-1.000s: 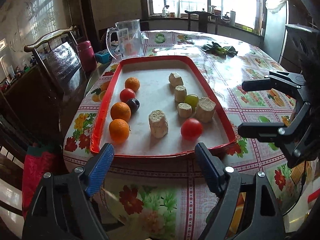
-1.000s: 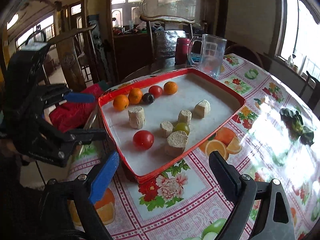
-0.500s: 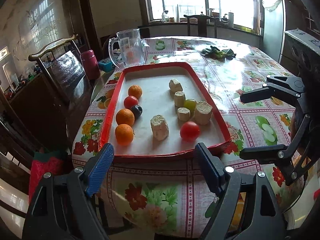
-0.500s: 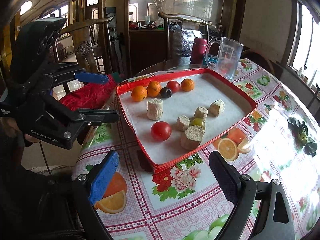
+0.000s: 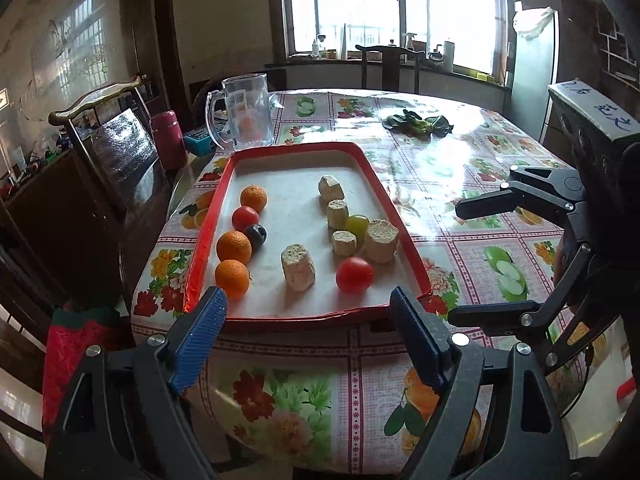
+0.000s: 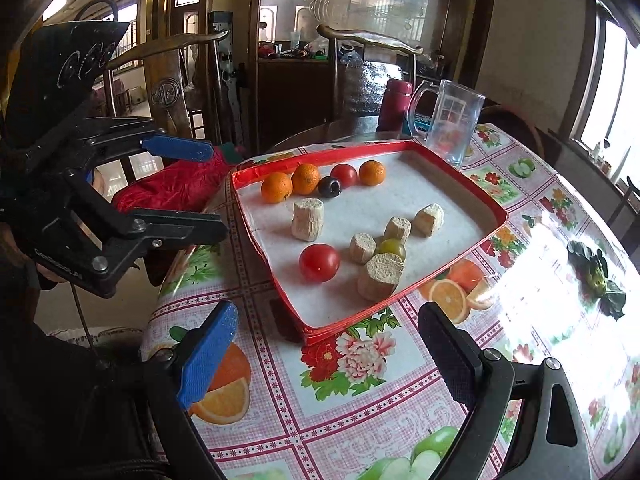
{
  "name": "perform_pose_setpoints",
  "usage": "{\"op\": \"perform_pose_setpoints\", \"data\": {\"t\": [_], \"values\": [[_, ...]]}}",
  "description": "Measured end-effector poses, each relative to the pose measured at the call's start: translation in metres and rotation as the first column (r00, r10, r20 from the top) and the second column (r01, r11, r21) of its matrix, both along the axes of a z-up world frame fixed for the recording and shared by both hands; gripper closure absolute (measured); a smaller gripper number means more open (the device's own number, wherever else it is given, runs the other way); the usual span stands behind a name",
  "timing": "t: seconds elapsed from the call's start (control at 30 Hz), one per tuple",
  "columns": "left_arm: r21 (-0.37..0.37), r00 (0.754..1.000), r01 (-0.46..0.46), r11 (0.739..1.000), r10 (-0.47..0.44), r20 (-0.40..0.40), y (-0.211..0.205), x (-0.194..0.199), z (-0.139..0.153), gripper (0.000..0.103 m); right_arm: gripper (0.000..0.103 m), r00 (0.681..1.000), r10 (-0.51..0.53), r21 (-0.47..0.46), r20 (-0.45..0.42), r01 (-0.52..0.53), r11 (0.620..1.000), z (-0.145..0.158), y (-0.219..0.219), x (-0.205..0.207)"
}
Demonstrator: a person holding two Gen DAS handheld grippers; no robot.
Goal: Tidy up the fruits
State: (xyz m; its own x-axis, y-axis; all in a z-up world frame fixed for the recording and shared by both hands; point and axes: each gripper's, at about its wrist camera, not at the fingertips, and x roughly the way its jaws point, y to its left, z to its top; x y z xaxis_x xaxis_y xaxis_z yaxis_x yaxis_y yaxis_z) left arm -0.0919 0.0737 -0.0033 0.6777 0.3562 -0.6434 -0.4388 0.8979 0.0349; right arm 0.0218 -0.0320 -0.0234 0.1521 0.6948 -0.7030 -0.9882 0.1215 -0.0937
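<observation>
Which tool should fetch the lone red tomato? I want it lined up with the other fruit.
Probably the right tool: the red tomato lies nearest its open fingers, in the tray. The left tool suits the oranges' side.

We saw bright windows (image 5: 384, 12) behind a dark wooden chair (image 5: 388, 66), and a floral tablecloth (image 5: 460, 152) glaring with daylight.

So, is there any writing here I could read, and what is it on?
Blue handwriting on the white label on top of the right gripper: not legible.
Raised lettering on the side of the left gripper: too blurred to read.
Round carved emblem on a chair back: unreadable.
Nothing else shows text.
</observation>
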Motion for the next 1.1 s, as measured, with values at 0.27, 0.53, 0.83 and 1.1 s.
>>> {"op": "perform_pose_setpoints", "data": {"t": [0.27,0.53,0.83,1.1], "values": [[0.005,1.000,-0.020,1.000,0.020,0.013,0.004,-0.002,0.000,0.016,0.010,1.000,-0.001,0.002,0.004,0.001,1.000,0.000,0.002,0.001],[0.003,0.999,-0.035,0.999,0.035,0.008,0.009,-0.004,-0.002,0.016,0.010,1.000,0.005,-0.009,0.007,-0.005,1.000,-0.002,0.005,0.001],[-0.009,0.999,-0.052,0.999,0.052,-0.008,0.015,-0.004,-0.006,0.016,0.010,1.000,0.009,-0.017,0.005,-0.009,1.000,-0.003,0.009,0.002],[-0.022,0.998,-0.060,0.998,0.060,-0.019,0.020,-0.004,-0.009,0.016,0.010,1.000,0.016,-0.024,0.004,-0.016,1.000,-0.005,0.012,0.002]]}}
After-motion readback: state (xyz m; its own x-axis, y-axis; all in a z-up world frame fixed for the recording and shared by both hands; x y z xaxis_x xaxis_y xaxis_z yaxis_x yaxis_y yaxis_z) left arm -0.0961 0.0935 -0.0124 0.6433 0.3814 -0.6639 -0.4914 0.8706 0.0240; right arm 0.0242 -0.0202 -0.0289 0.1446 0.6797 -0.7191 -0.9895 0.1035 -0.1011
